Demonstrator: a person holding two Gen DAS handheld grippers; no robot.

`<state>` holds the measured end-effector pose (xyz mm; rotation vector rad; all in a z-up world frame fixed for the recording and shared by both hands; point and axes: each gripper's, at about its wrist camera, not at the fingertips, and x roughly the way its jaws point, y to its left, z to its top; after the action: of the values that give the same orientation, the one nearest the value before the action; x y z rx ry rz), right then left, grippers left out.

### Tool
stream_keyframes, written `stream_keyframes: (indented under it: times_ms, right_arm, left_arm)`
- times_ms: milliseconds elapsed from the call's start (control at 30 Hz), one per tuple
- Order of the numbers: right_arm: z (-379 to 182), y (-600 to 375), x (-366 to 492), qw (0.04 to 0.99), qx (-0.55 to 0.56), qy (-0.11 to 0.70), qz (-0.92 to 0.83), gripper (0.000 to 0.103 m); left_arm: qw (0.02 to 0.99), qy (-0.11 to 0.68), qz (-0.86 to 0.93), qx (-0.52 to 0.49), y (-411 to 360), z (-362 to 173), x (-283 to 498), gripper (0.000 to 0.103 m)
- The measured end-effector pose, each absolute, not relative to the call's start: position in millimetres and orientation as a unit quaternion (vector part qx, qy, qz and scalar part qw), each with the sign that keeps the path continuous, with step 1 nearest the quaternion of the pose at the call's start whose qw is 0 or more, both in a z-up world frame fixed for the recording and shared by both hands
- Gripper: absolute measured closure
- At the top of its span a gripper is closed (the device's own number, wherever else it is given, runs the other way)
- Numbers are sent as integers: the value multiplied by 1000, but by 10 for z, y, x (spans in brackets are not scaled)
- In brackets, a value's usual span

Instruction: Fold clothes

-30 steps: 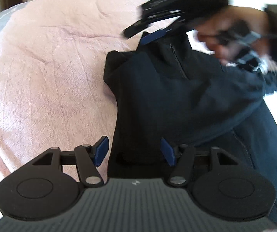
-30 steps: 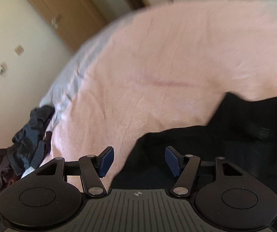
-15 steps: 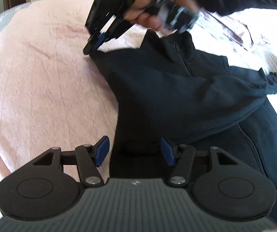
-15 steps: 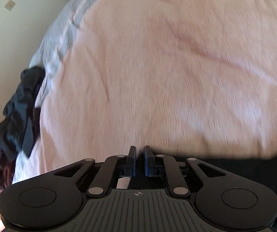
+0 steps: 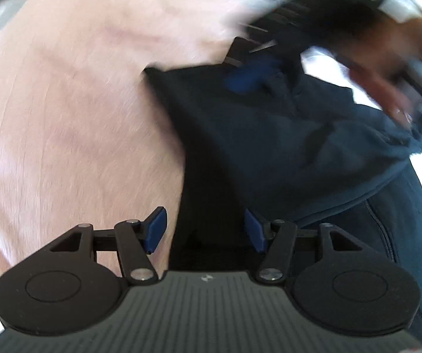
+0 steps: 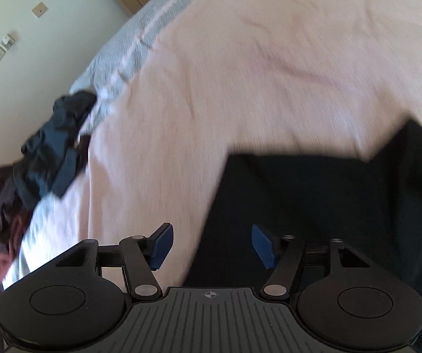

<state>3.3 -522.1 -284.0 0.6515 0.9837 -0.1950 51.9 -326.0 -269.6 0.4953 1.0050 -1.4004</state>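
Two grippers stand wide open, holding nothing. The dark zip jacket (image 5: 269, 153) lies on the pink bedspread (image 5: 63, 103), long axis twelve-to-six. The left gripper (image 5: 205, 229) straddles its hem edge; the right gripper (image 6: 211, 245) sits near the collar at twelve o'clock.

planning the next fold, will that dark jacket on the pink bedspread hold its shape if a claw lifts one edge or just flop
The dark jacket will probably flop: it already lies in soft folds and creases over the pink bedspread. It looks like thick fleece with a zip, so likely somewhat heavy and inclined to sag from a single pinch. Its matte cloth should not slip much between the pads.
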Motion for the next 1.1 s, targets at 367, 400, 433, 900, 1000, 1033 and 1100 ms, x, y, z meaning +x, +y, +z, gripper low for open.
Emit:
stream_keyframes:
  times_ms: [367,400,433,900,1000,1033,1100]
  right_arm:
    - [-3378,-4700,-474,787,461,390,-128,40]
    - [-3425,-4675,-428,787,469,381,-123,40]
    - [-3473,-4651,-382,787,477,373,-118,40]
    - [-3893,-4534,51,777,539,306,-108,40]
    - [-3910,-4563,237,779,532,316,-100,38]
    - [-3870,-4593,211,775,540,312,-99,38]
    - [-3707,-4636,6,778,547,287,-118,38]
  left_arm:
    - [615,498,-591,155,-3177,-2816,813,91]
    - [617,507,-585,140,-3152,-2823,853,91]
    - [619,514,-579,129,-3119,-2839,891,91]
    - [631,553,-535,102,-3088,-2998,1006,91]
    - [633,555,-529,103,-3118,-2973,999,90]
    - [634,550,-532,111,-3126,-2925,974,89]
    - [638,537,-538,128,-3124,-2802,925,87]
